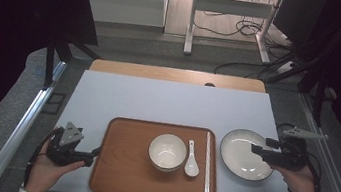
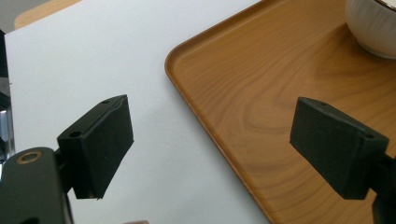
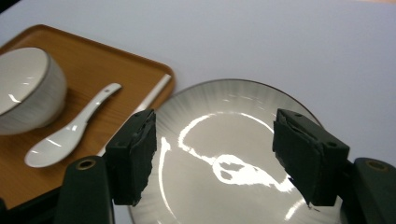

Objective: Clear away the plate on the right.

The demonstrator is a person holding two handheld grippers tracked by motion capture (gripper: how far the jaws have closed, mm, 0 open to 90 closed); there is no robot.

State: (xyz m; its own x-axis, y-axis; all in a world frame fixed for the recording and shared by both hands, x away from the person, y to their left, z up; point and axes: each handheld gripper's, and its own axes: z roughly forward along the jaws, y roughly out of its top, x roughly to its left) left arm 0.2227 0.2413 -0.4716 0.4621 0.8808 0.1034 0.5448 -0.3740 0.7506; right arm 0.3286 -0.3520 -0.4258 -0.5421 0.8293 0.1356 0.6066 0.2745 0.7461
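A brown wooden tray lies near the table's front edge. On it are a white bowl, a white spoon and a pair of pale chopsticks. A round white plate with a dark rim lies on the table to the tray's right. My left gripper is open at the tray's left edge. In the left gripper view, one jaw is over the table and the other over the tray. My right gripper hangs open over the plate, holding nothing.
The pale table has a wooden strip along its far edge. A metal rail runs down the left side. Beyond the table stand a white desk frame and floor cables.
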